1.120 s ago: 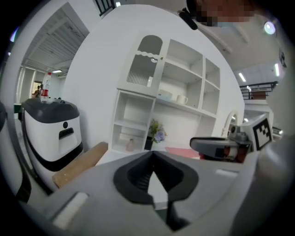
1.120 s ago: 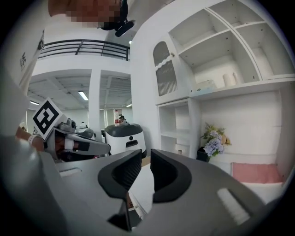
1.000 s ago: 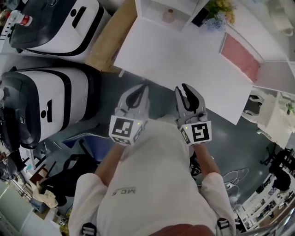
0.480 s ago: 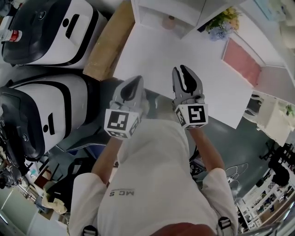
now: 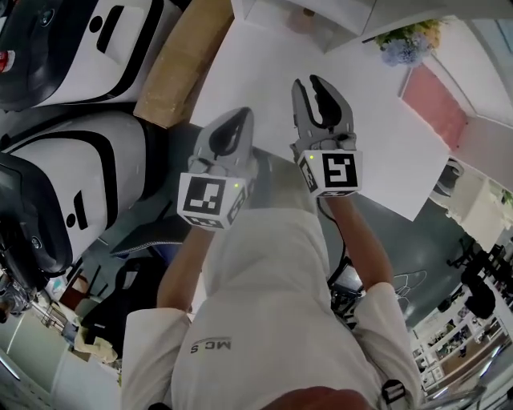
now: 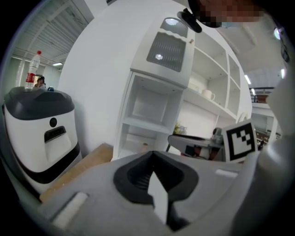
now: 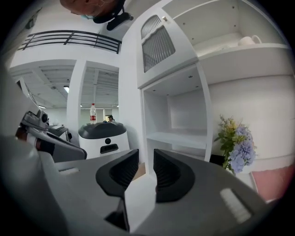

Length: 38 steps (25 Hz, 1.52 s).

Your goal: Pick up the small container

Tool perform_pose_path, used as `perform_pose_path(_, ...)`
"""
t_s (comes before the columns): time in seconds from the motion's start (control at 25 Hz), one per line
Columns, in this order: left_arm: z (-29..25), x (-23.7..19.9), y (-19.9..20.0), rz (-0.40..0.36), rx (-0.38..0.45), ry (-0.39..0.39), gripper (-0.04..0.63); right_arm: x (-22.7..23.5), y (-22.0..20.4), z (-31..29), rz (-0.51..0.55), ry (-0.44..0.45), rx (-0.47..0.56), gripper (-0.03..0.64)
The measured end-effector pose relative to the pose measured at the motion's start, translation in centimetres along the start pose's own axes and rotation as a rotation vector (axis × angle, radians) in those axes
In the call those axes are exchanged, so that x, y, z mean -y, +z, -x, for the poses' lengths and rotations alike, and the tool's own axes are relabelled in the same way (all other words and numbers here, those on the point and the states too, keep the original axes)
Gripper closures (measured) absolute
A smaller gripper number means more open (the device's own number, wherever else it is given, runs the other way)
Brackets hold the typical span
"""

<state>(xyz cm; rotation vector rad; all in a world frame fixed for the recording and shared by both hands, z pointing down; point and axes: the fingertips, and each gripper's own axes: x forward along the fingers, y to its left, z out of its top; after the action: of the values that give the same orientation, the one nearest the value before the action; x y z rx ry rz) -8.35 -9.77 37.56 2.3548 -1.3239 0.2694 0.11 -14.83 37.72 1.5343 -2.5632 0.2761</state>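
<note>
The small container [image 5: 302, 18], a pale pink pot, stands in the lowest bay of the white shelf unit [image 5: 337, 20] at the far end of the white table [image 5: 264, 80]. The left gripper view shows the small container [image 6: 144, 147] as a tiny shape in that bay. My left gripper [image 5: 233, 128] is shut and empty, held over the table's near edge; its jaws [image 6: 152, 154] meet at the tips. My right gripper [image 5: 318, 90] reaches a little further over the table. Its jaws are opening, with nothing between them [image 7: 146, 159]. Both grippers are well short of the container.
Two white-and-black service robots [image 5: 72, 176] stand left of the table, with a brown board [image 5: 180, 64] leaning between them. Blue and yellow flowers [image 5: 410, 42] and a pink mat [image 5: 437, 104] lie at the table's right. White cups [image 7: 249, 40] sit on an upper shelf.
Both grippers have moved forward, from the floor in front of the table to over its near edge. The right jaws now stand a little wider apart.
</note>
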Motion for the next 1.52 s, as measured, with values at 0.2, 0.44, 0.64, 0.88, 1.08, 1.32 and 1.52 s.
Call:
perform_pose_path(0.2,-1.6,-2.3,-1.5,0.007,0.001,-0.004,0.594,0.8,-2.2,-3.1,-0.01,-0.03,-0.006,0.485)
perform_pose_path(0.44,-4.3,-5.3,-3.1,0.012,0.004,0.024,0.594,3.7,-5.1,-7.2,-0.012,-0.105,0.004,0.479)
perform_pose_path(0.64,-5.9,-7.1,-4.7,0.021,0.002,0.035,0.594,6.3,-7.5,-10.6,0.003,-0.186,0.023,0.448)
perform_pose_path(0.88,-7.7,-8.2,-5.6,0.004,0.014,0.062,0.594,9.8,-9.0,-14.0,-0.018,-0.254,0.042,0.417)
perform_pose_path(1.08,-8.8,-9.3,-7.1,0.021,0.018,0.079,0.594,11.9,-10.3,-16.9,-0.052,-0.301,0.038,0.417)
perform_pose_path(1.32,-9.4,-9.9,-8.5,0.024,-0.006,0.082,0.594,14.3,-11.9,-19.3,-0.098,-0.369,0.035,0.417)
perform_pose_path(1.52,-9.1,-10.2,-9.7,0.032,-0.023,0.089,0.594,15.2,-13.0,-21.1,-0.085,-0.401,0.019,0.417)
